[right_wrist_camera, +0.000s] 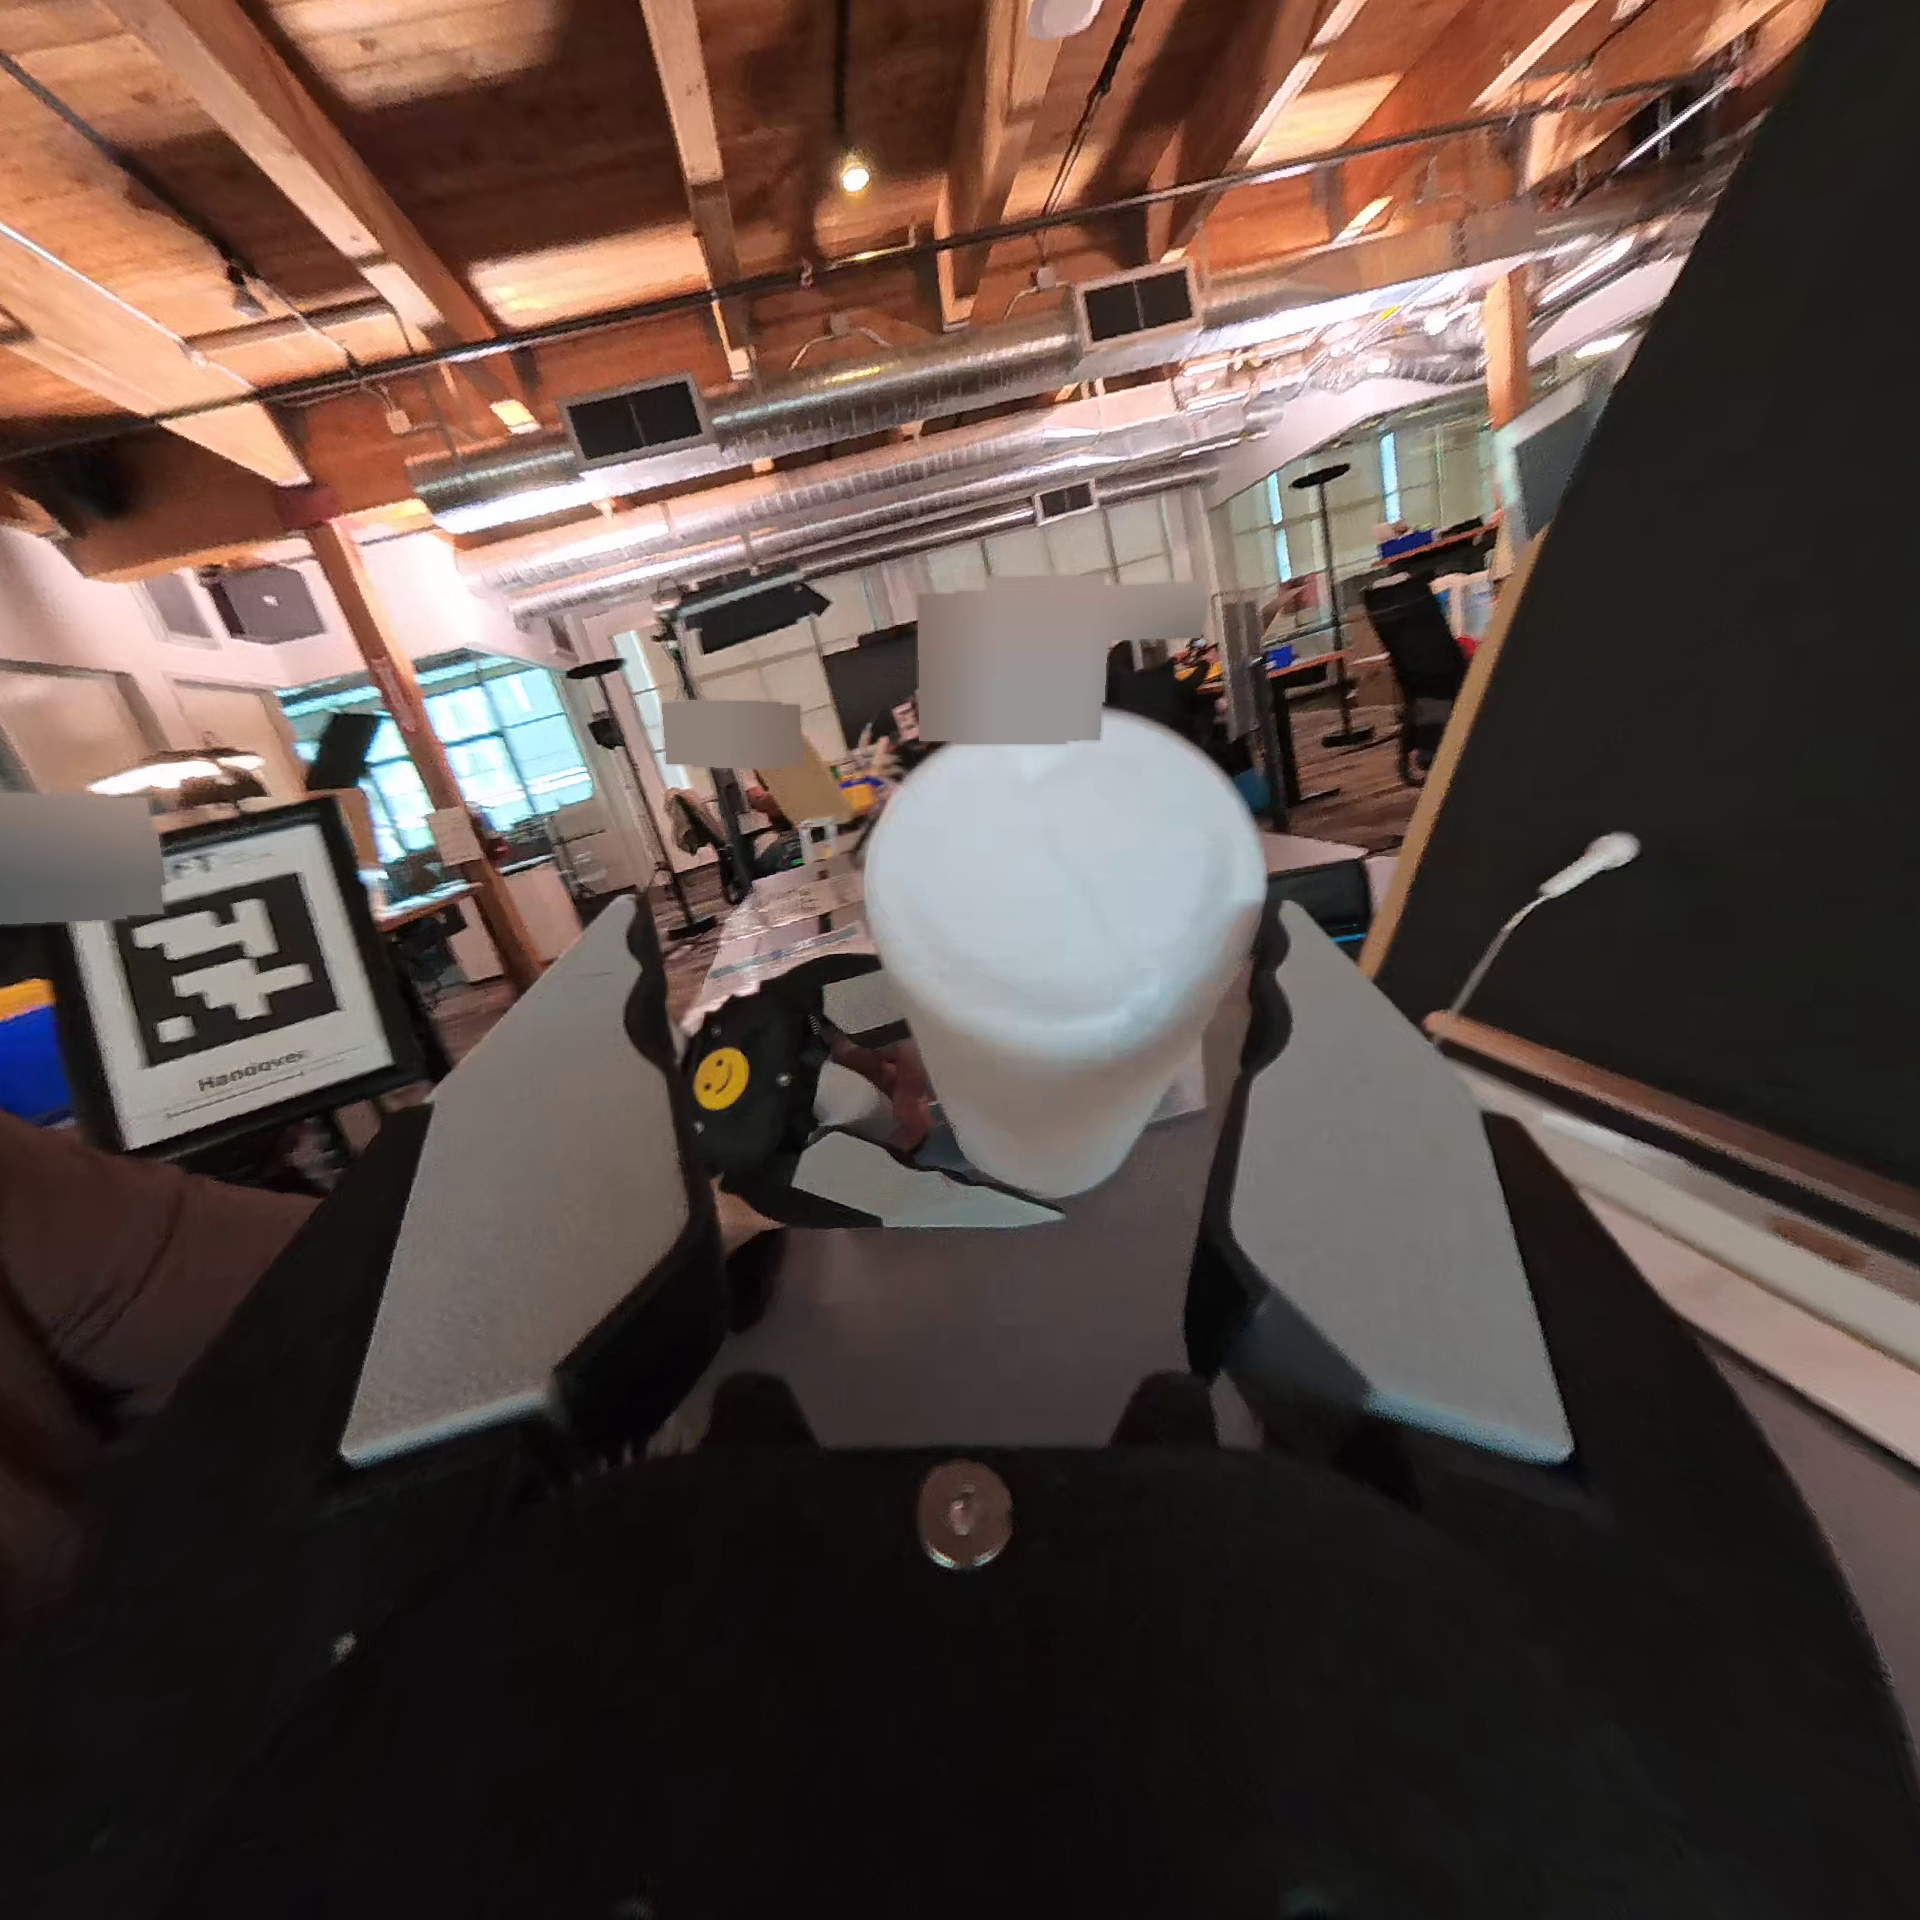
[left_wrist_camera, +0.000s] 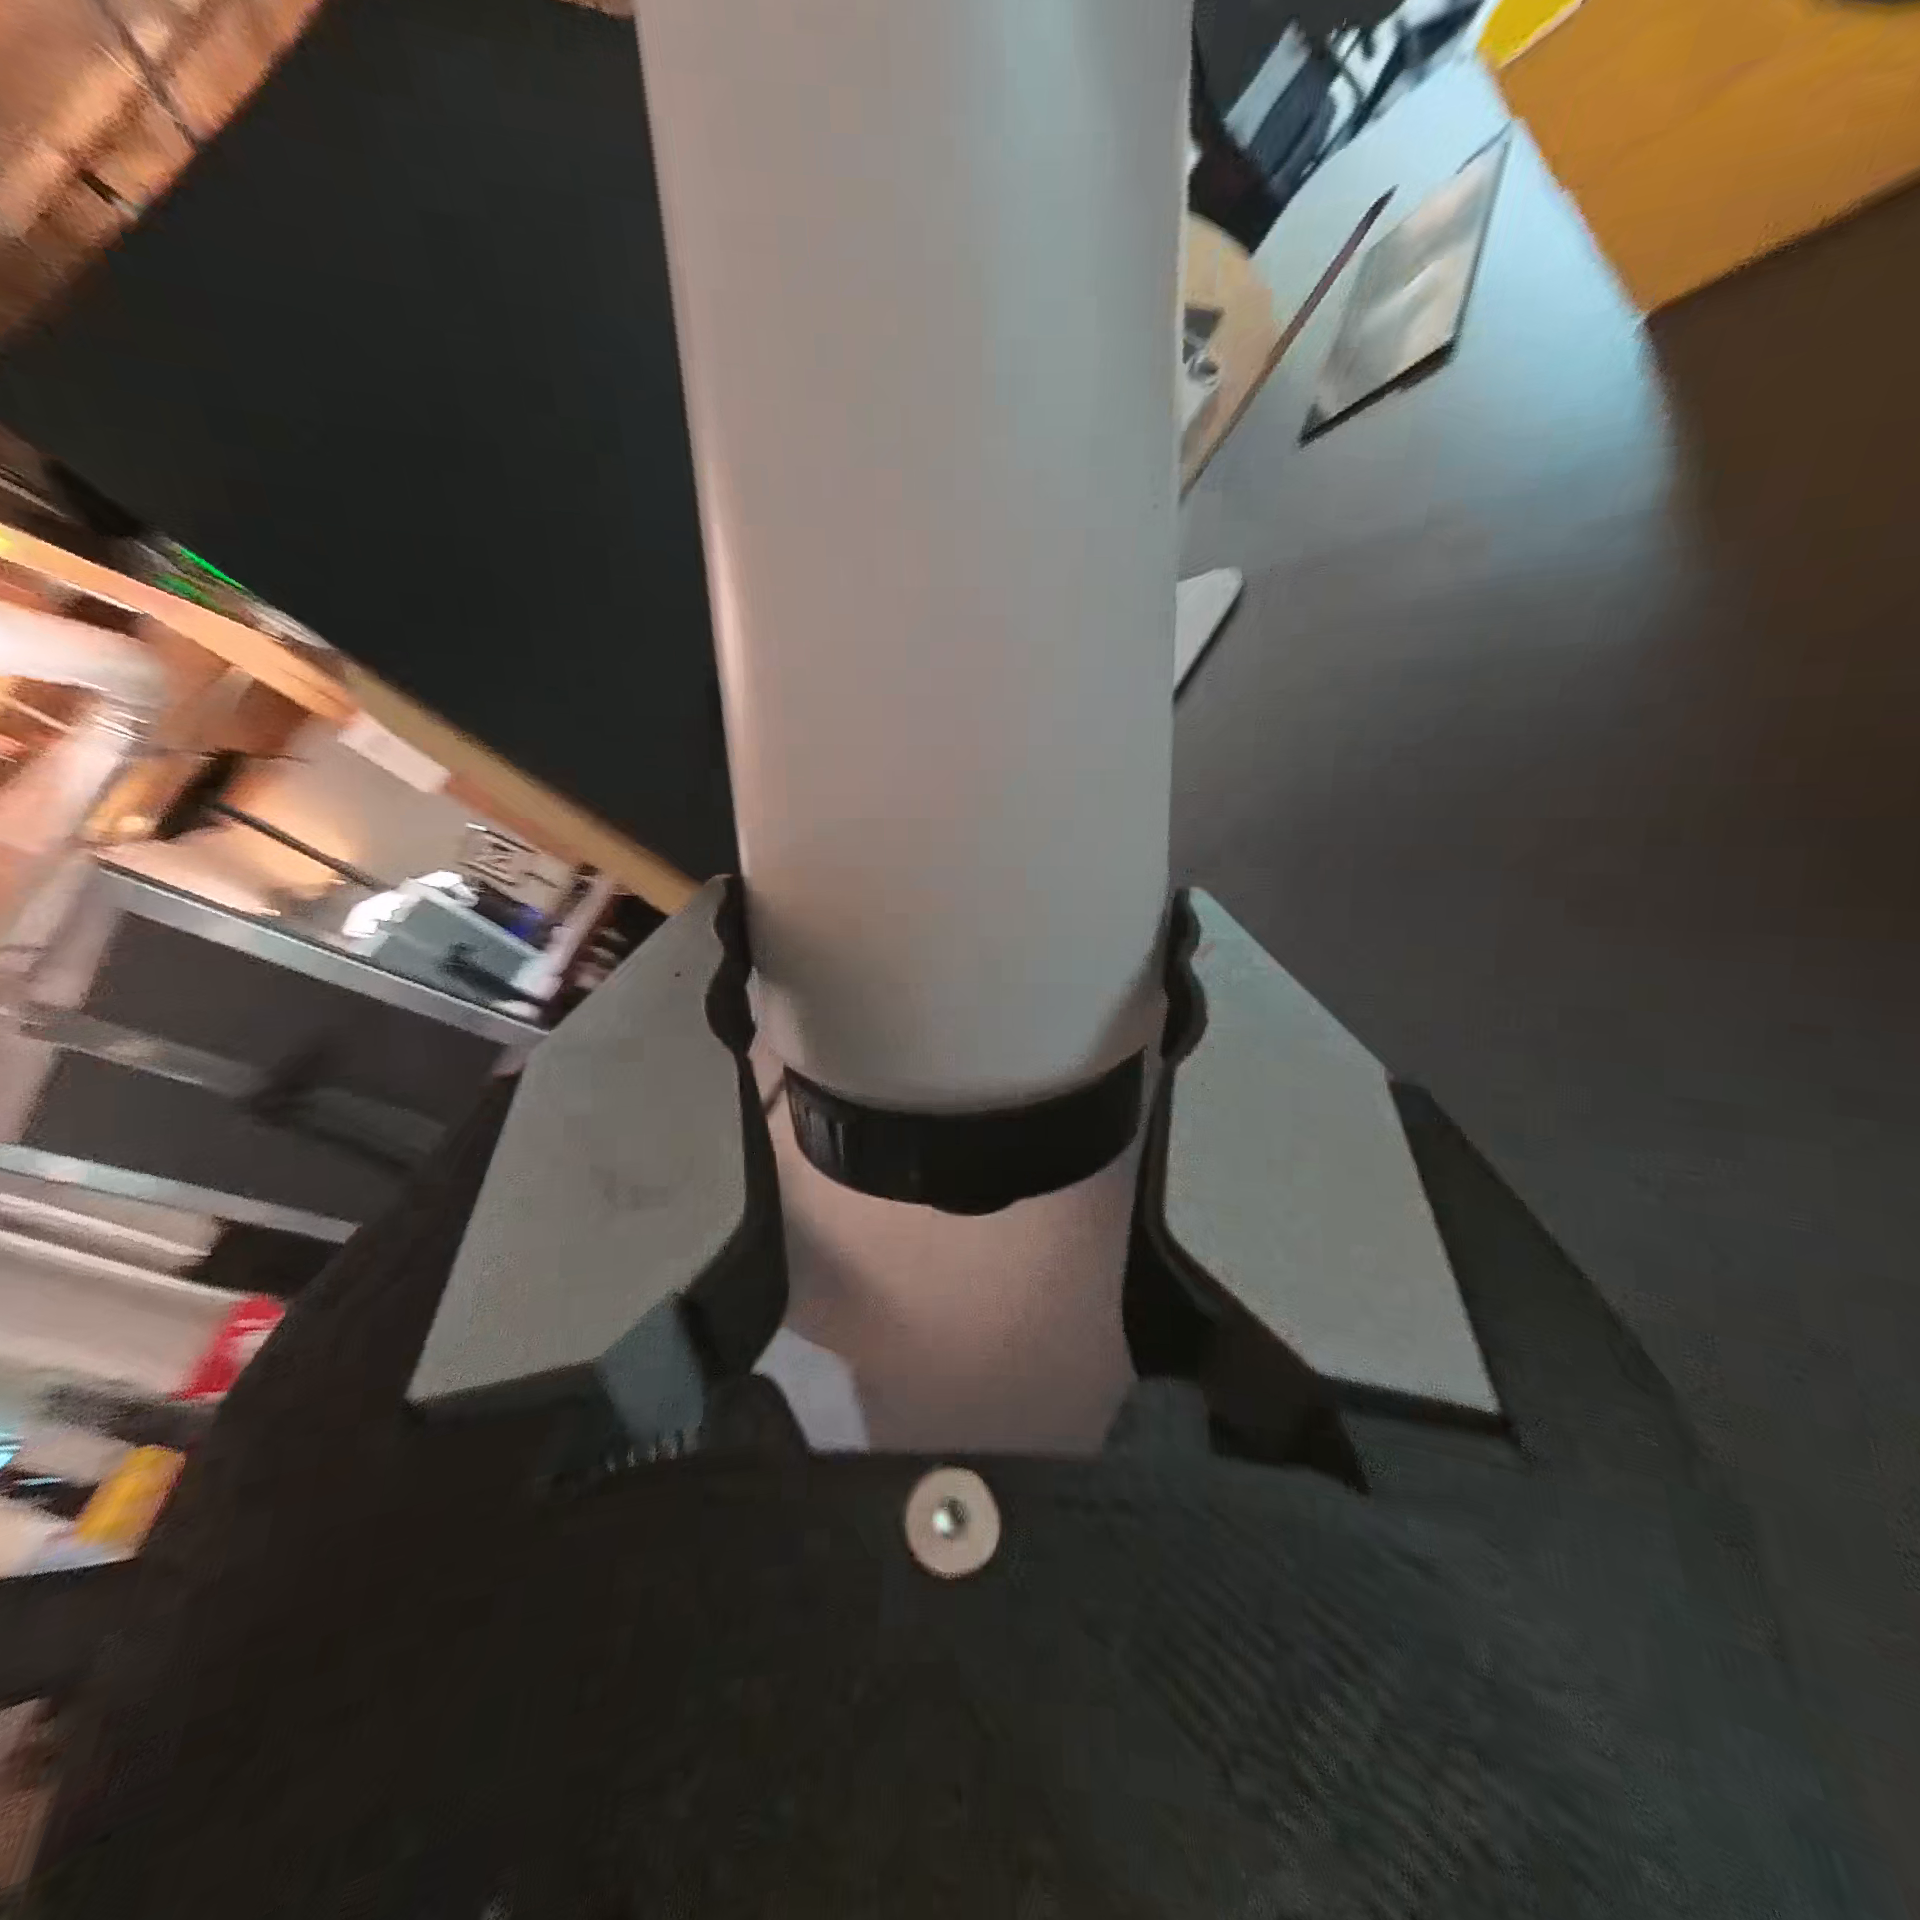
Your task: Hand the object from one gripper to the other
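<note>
A white cylindrical bottle point(left_wrist_camera: 935, 520) with a black cap at its near end is gripped between the fingers of my left gripper point(left_wrist_camera: 956, 987), just above the cap. It points away from the camera. In the right wrist view the bottle's white far end point(right_wrist_camera: 1060, 935) faces me. The left gripper's black body with a yellow smiley sticker point(right_wrist_camera: 727, 1075) and a person's hand are behind it. My right gripper point(right_wrist_camera: 956, 987) is open. The bottle's end lies between its fingertips, close against the right finger point(right_wrist_camera: 1270, 997) and apart from the left finger point(right_wrist_camera: 649, 997).
A black board point(right_wrist_camera: 1662, 727) with a wooden edge stands at the right, with a thin white stalk point(right_wrist_camera: 1590, 862) by it. A framed black-and-white marker sign point(right_wrist_camera: 229, 977) stands at the left. The dark table point(left_wrist_camera: 1455, 831) bears a yellow box point(left_wrist_camera: 1714, 135) and a grey sheet point(left_wrist_camera: 1403, 281). My hands' fingertips stand some 15 cm from each other. The thin white stalk point(right_wrist_camera: 1590, 862) is about 15 cm from both grippers' fingertips.
</note>
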### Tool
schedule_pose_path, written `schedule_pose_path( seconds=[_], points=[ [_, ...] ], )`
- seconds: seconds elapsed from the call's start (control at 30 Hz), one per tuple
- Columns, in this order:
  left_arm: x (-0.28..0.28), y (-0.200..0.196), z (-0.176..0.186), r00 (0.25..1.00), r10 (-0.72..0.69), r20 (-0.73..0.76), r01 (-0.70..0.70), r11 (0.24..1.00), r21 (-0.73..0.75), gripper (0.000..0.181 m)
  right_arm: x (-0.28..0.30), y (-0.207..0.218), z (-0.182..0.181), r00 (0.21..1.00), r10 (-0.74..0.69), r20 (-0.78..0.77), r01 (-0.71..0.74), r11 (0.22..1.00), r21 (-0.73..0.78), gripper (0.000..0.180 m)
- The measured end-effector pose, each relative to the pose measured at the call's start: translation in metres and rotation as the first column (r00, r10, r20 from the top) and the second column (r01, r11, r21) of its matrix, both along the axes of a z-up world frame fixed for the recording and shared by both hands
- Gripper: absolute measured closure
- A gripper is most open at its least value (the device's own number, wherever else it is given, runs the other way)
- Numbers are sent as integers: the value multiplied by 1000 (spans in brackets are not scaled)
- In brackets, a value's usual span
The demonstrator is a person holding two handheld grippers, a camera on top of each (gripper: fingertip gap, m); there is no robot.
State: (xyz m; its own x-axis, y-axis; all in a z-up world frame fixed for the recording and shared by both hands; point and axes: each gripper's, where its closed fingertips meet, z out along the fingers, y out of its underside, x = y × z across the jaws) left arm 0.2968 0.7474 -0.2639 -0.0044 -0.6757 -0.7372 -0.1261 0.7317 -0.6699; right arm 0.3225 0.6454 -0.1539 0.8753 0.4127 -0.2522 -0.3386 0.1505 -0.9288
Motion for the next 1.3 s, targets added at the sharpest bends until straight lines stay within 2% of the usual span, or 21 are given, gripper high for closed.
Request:
schedule_pose_path(
  seconds=[0.1,0.23,0.3,0.4,0.47,0.53,0.63,0.7,0.8,0.9,0.97,1.07,1.17,1.3],
  points=[
    [4,5,-6,999,42,-14,-40,988,149,103,15,-3,-5,982,-139,125,146,988,-43,68],
    [10,0,-12,998,67,-19,-57,941,334,103,23,13,-42,935,-190,299,258,943,-209,66],
    [12,-4,-18,996,79,-35,-58,910,411,104,29,16,-53,877,-230,421,350,908,-232,68],
    [14,-8,-20,995,91,-29,-65,868,492,104,33,12,-67,758,-241,606,470,846,-252,68],
    [14,-11,-20,995,94,-20,-69,846,528,104,32,10,-83,662,-179,728,524,805,-279,71],
    [14,-14,-18,996,92,-5,-73,820,568,103,30,10,-98,541,-125,832,582,769,-263,69],
    [14,-21,-17,997,79,9,-67,786,615,103,25,14,-110,338,-78,938,640,750,-168,76],
    [14,-24,-18,997,74,11,-64,759,648,104,24,15,-120,238,-28,971,659,739,-140,79],
    [15,-28,-21,998,70,4,-54,740,670,104,31,14,-133,192,35,981,693,703,-160,79],
    [15,-29,-23,997,71,-4,-49,725,687,104,30,16,-142,125,81,989,699,700,-146,85],
    [15,-32,-23,998,65,-4,-44,716,696,104,34,17,-145,40,103,994,721,686,-100,92],
    [16,-40,-26,999,47,-16,-22,712,701,104,48,18,-150,-77,137,988,776,630,-27,92],
    [17,-44,-27,999,42,-17,-17,701,713,104,57,20,-152,-117,135,984,801,598,13,91],
    [18,-38,-23,998,58,-8,-35,705,709,104,54,24,-147,-133,109,985,793,608,39,92]
  ],
)
